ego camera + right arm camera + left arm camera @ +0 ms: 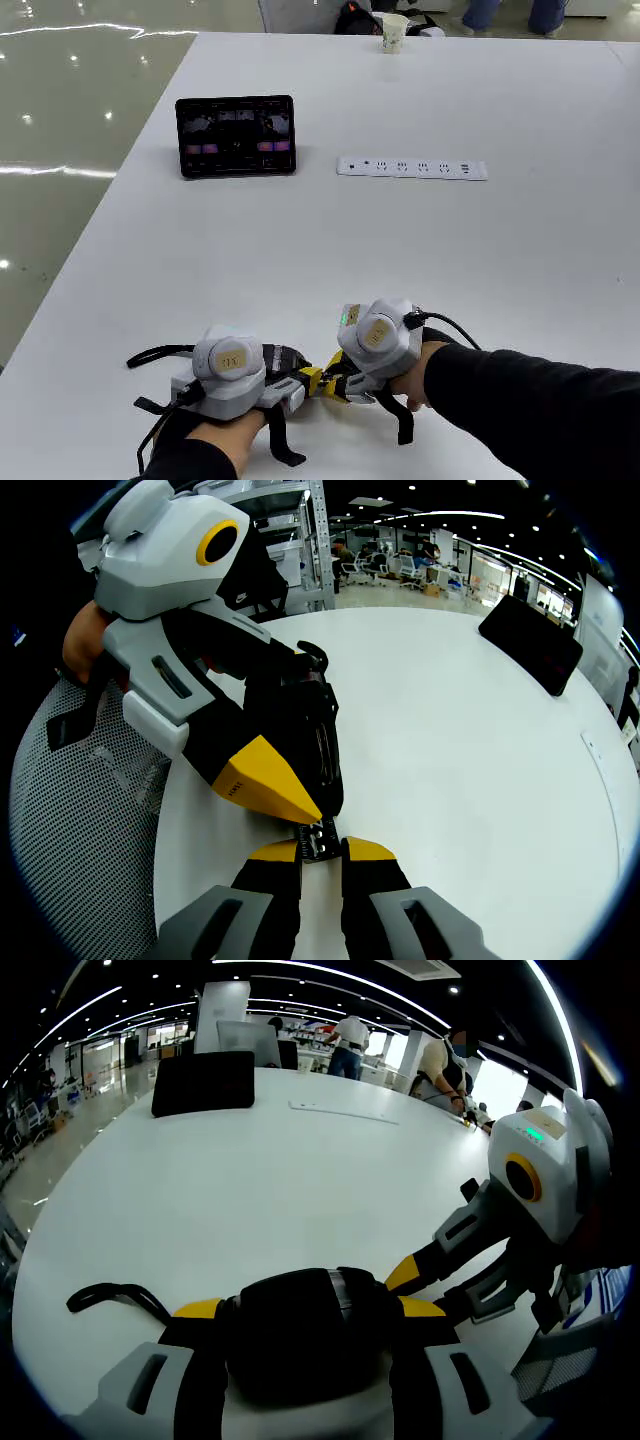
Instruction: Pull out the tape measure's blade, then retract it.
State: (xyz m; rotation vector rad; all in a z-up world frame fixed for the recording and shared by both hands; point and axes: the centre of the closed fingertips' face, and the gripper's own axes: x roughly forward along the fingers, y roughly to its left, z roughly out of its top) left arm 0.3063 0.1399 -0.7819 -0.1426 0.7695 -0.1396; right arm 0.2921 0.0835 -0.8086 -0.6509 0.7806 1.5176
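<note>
on the white table's [400,250] near edge, the black tape measure [300,1350] is sitting clamped in my left gripper [310,1307]; my right gripper [321,851] is pinching its blade tip [320,835]. i'm judging a straight, level pull safest.

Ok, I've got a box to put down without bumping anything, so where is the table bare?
The broad middle of the table, from the tablet and power strip down toward you, is bare; so is the stretch from power strip to cup. The near edge is crowded: left gripper and right gripper meet on the tape measure.
</note>
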